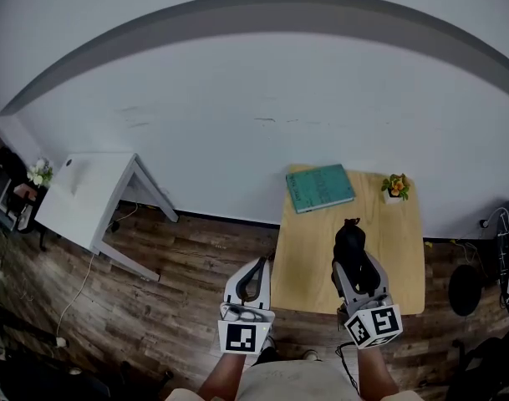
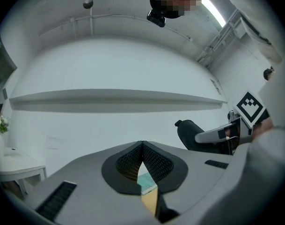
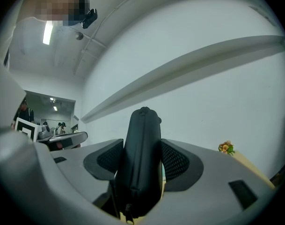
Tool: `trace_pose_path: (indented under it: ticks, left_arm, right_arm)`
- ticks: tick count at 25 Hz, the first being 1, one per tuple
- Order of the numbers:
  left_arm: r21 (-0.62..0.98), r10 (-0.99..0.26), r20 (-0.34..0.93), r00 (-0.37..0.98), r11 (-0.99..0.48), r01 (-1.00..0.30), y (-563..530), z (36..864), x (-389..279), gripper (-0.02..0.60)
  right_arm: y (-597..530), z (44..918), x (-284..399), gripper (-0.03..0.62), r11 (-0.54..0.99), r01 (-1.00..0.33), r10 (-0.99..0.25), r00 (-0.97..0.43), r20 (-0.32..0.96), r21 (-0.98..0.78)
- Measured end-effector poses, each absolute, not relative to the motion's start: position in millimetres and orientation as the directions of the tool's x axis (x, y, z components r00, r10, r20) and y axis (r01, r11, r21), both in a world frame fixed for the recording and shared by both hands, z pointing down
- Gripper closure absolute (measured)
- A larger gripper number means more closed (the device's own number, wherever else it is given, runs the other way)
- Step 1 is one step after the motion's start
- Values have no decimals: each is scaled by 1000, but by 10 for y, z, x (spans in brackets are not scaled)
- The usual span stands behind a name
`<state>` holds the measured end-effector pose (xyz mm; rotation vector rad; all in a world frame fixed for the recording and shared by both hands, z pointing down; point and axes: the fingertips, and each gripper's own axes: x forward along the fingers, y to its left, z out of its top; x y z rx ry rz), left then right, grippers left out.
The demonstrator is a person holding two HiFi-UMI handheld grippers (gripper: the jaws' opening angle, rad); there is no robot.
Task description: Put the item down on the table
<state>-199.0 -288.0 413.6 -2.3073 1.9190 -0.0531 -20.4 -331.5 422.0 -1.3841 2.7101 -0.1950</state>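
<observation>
Over the wooden table [image 1: 308,257], right gripper [image 1: 352,261] clamps the black case [image 1: 348,236]; left gripper [image 1: 257,267] closed, empty. Next: lower it gently.

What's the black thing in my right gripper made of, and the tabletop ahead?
Black case: looks like matte fabric or synthetic leather over a semi-rigid shell; a zipper seam runs along its edge. Table: pale wood or wood-look laminate with a smooth, low-sheen top; I can't tell which.
</observation>
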Motion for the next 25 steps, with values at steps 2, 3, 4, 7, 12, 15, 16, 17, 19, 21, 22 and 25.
trace_pose_path:
  ticks: [2, 3, 4, 7, 12, 15, 16, 17, 19, 21, 22, 25]
  left_arm:
    - [-129, -981, -64, 185, -176, -976, -2898, 4148, -2025, 574]
    - [-131, -981, -64, 185, -176, -976, -2902, 4153, -2040, 574]
    - [-132, -981, -65, 185, -176, -976, -2903, 4154, -2055, 574]
    - [-129, -982, -62, 181, -171, -977, -2894, 4169, -2098, 574]
    - [-124, -984, -52, 168, -161, -979, -2843, 4255, -2166, 574]
    - [-108, -986, -35, 162, -157, -982, -2782, 4329, -2214, 574]
    - [-104, -987, -31, 156, -152, -983, -2760, 4351, -2239, 574]
    - [-101, -988, -30, 149, -146, -984, -2738, 4370, -2263, 574]
    - [-98, -990, -26, 139, -136, -986, -2699, 4414, -2297, 574]
    - [-100, -991, -10, 133, -132, -986, -2657, 4480, -2315, 574]
    - [-99, -992, -2, 130, -129, -987, -2632, 4510, -2325, 574]
    - [-86, -993, 14, 116, -117, -989, -2553, 4588, -2356, 574]
  right_arm:
    - [-3334, 4252, -240, 330, 579, -800, -812, -584, -16, -155]
    - [-3341, 4272, -256, 330, 578, -801, -812, -584, -11, -156]
    - [-3346, 4291, -271, 330, 577, -802, -812, -584, -4, -156]
    - [-3371, 4349, -317, 330, 575, -804, -811, -584, 19, -154]
    - [-3400, 4537, -445, 330, 592, -792, -794, -605, 63, -150]
    - [-3390, 4695, -522, 330, 584, -797, -792, -602, 106, -155]
    - [-3387, 4753, -560, 330, 586, -795, -788, -604, 120, -157]
    - [-3386, 4815, -599, 330, 589, -792, -782, -608, 134, -159]
    - [-3385, 4948, -665, 330, 596, -787, -770, -617, 164, -162]
    - [-3382, 5095, -719, 330, 600, -783, -757, -622, 200, -164]
    - [-3379, 5177, -746, 330, 602, -781, -750, -624, 220, -163]
    - [-3369, 5447, -823, 330, 607, -778, -724, -626, 288, -164]
